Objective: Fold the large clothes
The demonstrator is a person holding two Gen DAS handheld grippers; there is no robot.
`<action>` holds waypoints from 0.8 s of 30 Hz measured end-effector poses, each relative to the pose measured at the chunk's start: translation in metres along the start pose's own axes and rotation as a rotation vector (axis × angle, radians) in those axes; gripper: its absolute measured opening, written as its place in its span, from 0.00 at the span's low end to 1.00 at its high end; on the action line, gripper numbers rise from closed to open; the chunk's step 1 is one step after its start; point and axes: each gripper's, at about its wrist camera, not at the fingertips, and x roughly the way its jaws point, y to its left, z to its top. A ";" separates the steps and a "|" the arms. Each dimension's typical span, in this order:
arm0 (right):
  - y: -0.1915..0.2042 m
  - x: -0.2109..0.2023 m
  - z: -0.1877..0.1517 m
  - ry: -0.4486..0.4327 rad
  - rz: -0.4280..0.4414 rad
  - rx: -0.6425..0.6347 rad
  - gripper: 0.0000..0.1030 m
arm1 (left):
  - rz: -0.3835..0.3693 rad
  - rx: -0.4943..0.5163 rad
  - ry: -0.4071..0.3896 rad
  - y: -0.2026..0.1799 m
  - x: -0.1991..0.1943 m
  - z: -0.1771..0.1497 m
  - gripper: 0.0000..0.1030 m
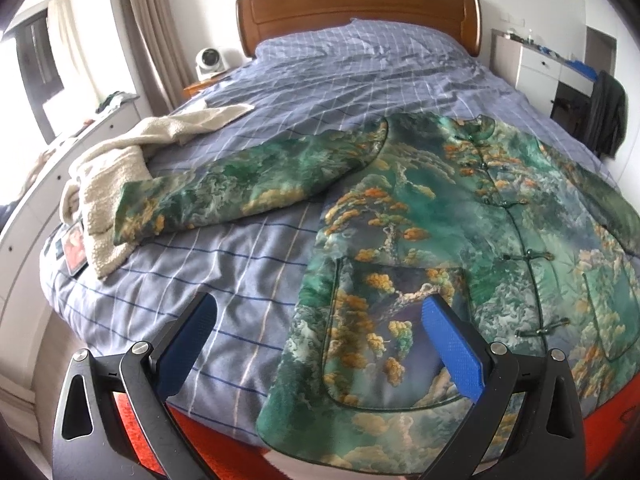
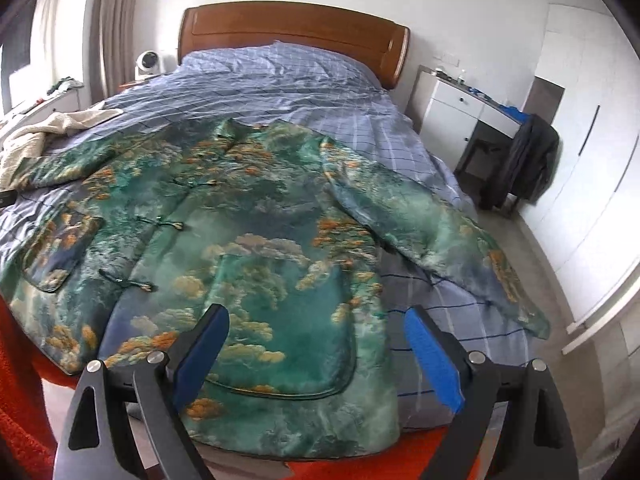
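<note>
No fold has been made yet, as far as the 2 views show. The jacket (image 1: 460,240) lies spread face up across the near end of the bed (image 1: 360,76), buttoned shut, collar toward the headboard (image 1: 356,4) and hem at the near edge, where it hangs slightly over an orange cover (image 2: 24,380). Both sleeves are out to the sides: the one on the left reaches toward a cream fleece (image 1: 108,184) heaped at the bed's left edge and its cuff rests on that heap; the one on the right (image 2: 432,232) angles down toward the bed's right edge, its cuff at or just over the side. So the laying-out looks done, and every fold is left: sleeves in, sides in, then hem to collar, by my reading.

The jacket is a padded-looking piece printed in greens with orange and cream cloud and tree shapes. It has a stand collar, a row of knot fastenings down the front, and 2 patch pockets near the hem. The cloth has a slight sheen and lies fairly flat, with soft creases near the shoulders.

The left tool (image 1: 320,344) hangs above the hem's left corner, jaws wide apart, nothing between them. The right tool (image 2: 316,352) hangs above the hem's right side, jaws likewise wide and empty. Neither touches the cloth.
</note>
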 end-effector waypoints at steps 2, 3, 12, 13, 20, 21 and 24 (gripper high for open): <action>-0.004 0.001 0.001 0.006 -0.020 0.002 0.89 | -0.002 0.003 0.003 -0.001 0.001 0.000 0.99; -0.005 0.002 0.002 0.009 -0.029 0.002 0.89 | -0.002 0.005 0.005 -0.002 0.001 0.001 0.99; -0.013 0.010 0.008 0.045 -0.124 0.007 0.89 | -0.021 0.004 0.007 -0.004 0.001 0.001 0.99; -0.016 0.012 0.010 0.061 -0.157 0.013 0.89 | -0.025 0.000 0.013 -0.003 0.002 -0.001 0.99; -0.036 0.000 0.027 0.065 -0.285 0.037 0.89 | -0.042 0.006 0.061 -0.009 0.010 -0.011 0.99; -0.037 -0.001 0.028 0.067 -0.294 0.035 0.89 | -0.041 0.010 0.062 -0.010 0.009 -0.012 0.99; -0.043 -0.002 0.030 0.079 -0.330 0.028 0.89 | -0.044 0.015 0.071 -0.012 0.010 -0.013 0.99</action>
